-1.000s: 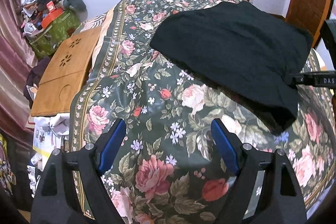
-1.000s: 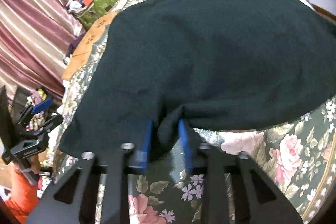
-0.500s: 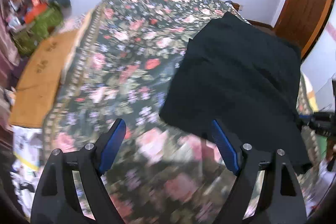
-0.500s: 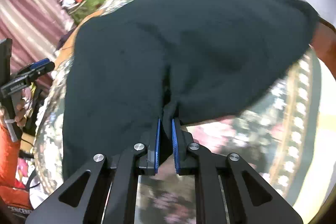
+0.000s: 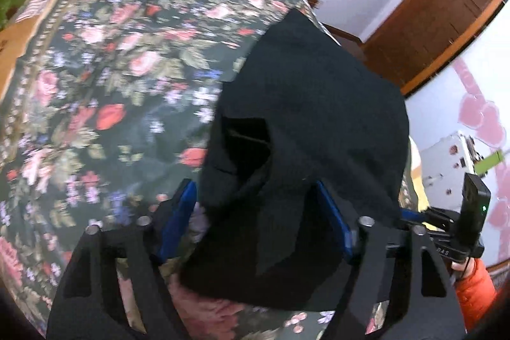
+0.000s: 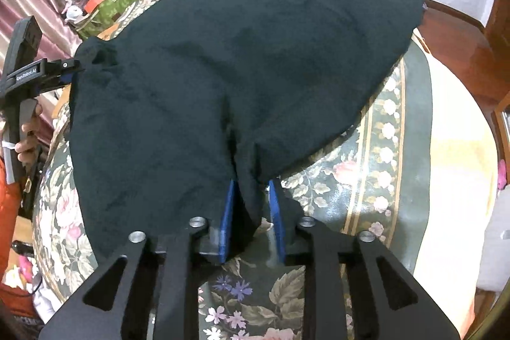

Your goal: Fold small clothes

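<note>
A black garment [image 6: 242,62] lies spread on the floral bed cover [image 6: 366,180]. My right gripper [image 6: 252,182] is at its near edge. Its jaws are opening, and a bunched fold of the cloth hangs loosely between the blue pads [image 6: 228,222]. In the left wrist view the garment [image 5: 312,123] has a folded corner lying between the jaws of my left gripper [image 5: 255,185]. Those jaws are closing, and the left pad [image 5: 178,219] still stands off the cloth. The other gripper shows at each view's edge: the right gripper [image 5: 446,231] and the left gripper [image 6: 41,72].
The floral cover [image 5: 111,85] stretches bare to the left of the garment. A wooden board [image 5: 12,37] and a pile of clutter with a green bag [image 6: 111,5] lie beyond the bed's far left. A brown door [image 5: 430,21] stands at the right. An orange sleeve [image 5: 475,285] is near.
My left gripper swung right from bare cover onto the garment's corner and its jaws narrowed. The right gripper dragged the cloth's edge while pinching it, and its pads have now parted.
</note>
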`<action>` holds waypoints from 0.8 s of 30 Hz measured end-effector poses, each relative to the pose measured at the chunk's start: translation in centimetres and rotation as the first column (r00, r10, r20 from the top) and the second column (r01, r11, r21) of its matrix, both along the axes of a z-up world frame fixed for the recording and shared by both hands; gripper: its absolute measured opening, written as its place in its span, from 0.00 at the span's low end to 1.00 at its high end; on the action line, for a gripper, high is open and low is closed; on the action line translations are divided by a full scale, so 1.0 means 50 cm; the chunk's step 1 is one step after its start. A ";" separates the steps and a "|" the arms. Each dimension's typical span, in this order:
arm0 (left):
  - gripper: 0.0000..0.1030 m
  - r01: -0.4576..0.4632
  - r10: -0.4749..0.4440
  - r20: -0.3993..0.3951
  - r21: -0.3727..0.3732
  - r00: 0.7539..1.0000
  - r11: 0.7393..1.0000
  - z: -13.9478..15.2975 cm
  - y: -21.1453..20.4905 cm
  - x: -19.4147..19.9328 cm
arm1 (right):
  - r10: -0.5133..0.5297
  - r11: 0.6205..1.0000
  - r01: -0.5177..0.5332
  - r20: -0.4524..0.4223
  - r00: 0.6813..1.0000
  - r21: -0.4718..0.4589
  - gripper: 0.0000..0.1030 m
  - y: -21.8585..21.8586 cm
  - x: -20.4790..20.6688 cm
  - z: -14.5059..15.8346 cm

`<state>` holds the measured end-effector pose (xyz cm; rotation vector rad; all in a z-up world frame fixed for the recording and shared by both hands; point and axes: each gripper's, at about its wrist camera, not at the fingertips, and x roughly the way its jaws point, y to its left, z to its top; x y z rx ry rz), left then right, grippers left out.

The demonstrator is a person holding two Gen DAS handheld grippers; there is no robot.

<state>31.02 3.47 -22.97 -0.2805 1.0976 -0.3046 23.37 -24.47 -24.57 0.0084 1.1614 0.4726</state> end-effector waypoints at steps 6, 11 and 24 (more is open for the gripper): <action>0.22 0.004 -0.003 -0.023 0.066 1.000 0.998 -0.014 -0.029 0.006 | -0.022 1.000 0.022 -0.017 1.000 0.004 0.42 -0.004 -0.004 -0.005; 0.17 -0.034 0.035 -0.002 0.084 0.999 0.996 0.015 -0.016 -0.035 | -0.009 1.000 0.010 -0.017 1.000 0.012 0.43 -0.004 -0.015 0.001; 0.17 -0.096 0.105 -0.072 0.118 0.992 0.988 0.017 0.060 -0.262 | 0.068 0.991 -0.068 -0.003 0.998 0.118 0.46 0.071 -0.030 -0.011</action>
